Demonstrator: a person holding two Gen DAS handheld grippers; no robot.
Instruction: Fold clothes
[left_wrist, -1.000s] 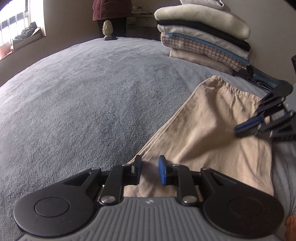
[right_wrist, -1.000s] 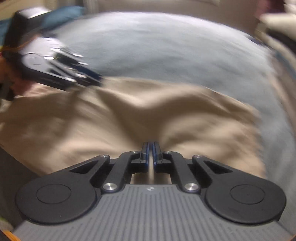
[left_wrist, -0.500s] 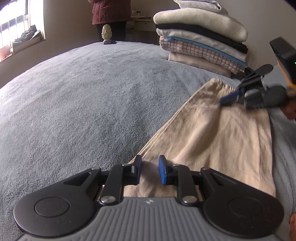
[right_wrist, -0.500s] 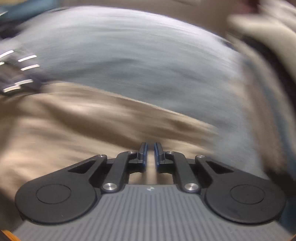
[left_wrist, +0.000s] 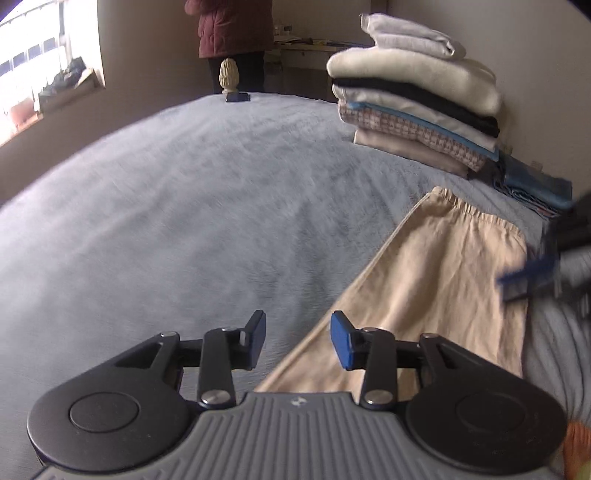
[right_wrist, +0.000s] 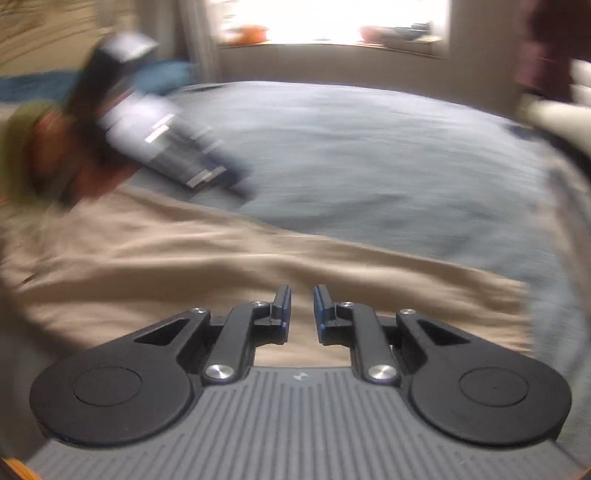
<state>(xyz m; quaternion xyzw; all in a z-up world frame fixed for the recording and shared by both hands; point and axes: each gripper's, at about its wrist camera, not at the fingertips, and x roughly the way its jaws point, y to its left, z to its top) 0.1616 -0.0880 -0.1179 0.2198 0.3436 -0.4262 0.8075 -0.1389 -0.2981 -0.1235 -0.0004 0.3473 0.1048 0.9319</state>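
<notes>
— So, left view?
— Left gripper (left_wrist: 297, 334) tilts down over the blanket (left_wrist: 184, 221), jaws opening, nothing between them; trousers (left_wrist: 424, 280) lie flat toward two o'clock.
— Right view?
— Right gripper (right_wrist: 301, 308) angled down, jaws narrowly apart and opening, empty; trousers just beyond, twelve o'clock.

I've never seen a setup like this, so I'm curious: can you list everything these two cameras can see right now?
beige garment: one, tan, lying flat on the bed, gathered hem at its far end
bed cover: one, grey-blue, under everything
stack of folded clothes: one pile, cream, black, white, checked pink, at the far right of the bed
blue fabric: some, blue, beside the stack
ornament: one, cream on a dark base, far edge of the bed
bystander: one, dark red jacket, behind the bed
window: one, bright, on the wall beyond the bed
left tongs: black with blue pads, opening, nothing gripped
right tongs: black with blue pads, opening, over the garment, nothing gripped
</notes>
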